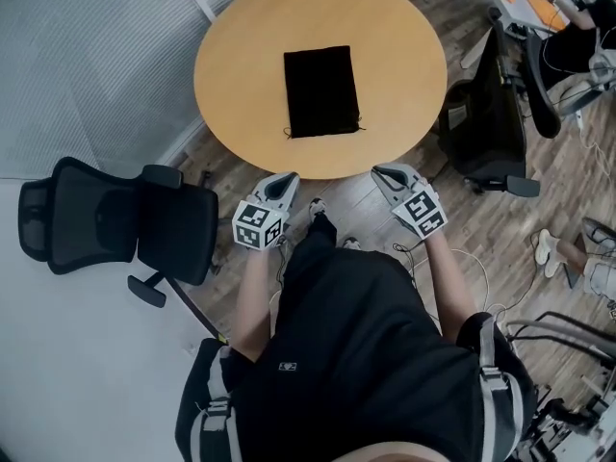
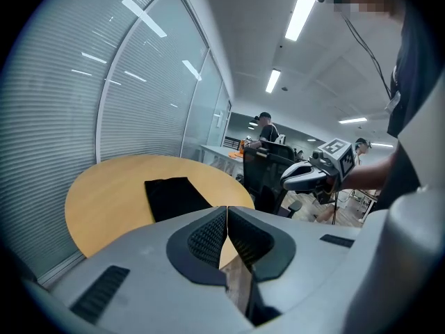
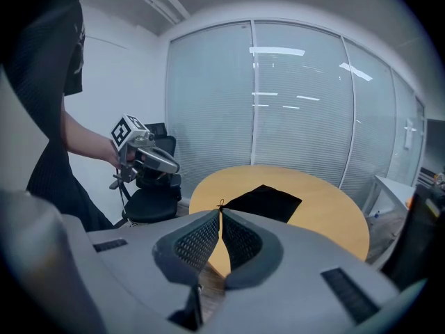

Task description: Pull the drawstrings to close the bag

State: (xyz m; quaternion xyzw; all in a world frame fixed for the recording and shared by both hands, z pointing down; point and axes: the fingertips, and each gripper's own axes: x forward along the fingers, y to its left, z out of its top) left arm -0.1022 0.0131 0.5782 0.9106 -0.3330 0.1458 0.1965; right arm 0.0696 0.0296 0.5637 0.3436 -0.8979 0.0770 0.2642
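- Progress: as I read it, nothing of the job is done yet; the bag [image 1: 321, 91] lies flat on the round table [image 1: 241, 56], full width at its near edge, so the mouth is not cinched; reaching, pinching each cord and pulling are all left.
- Left claw [image 1: 287, 179]: jaws pressed together with nothing between them; it hangs short of the table's near edge, with the bag ahead of it and a little to its right.
- Right claw [image 1: 382, 173]: jaws all but together, a hairline gap at most, and empty; the bag lies ahead of it and to its left, well apart.
- Drawstrings [image 1: 287, 133]: small ends poke out at the two near corners of the bag, one toward each claw (handy for a two-sided pull); neither is touched.
- Container: the bag is the only one here; it looks thin and flat, and I cannot tell whether anything is inside; nothing else sits on the table.
- Surroundings: an office chair [image 1: 115, 224] stands just off the left claw's outer side, clear of the path forward.
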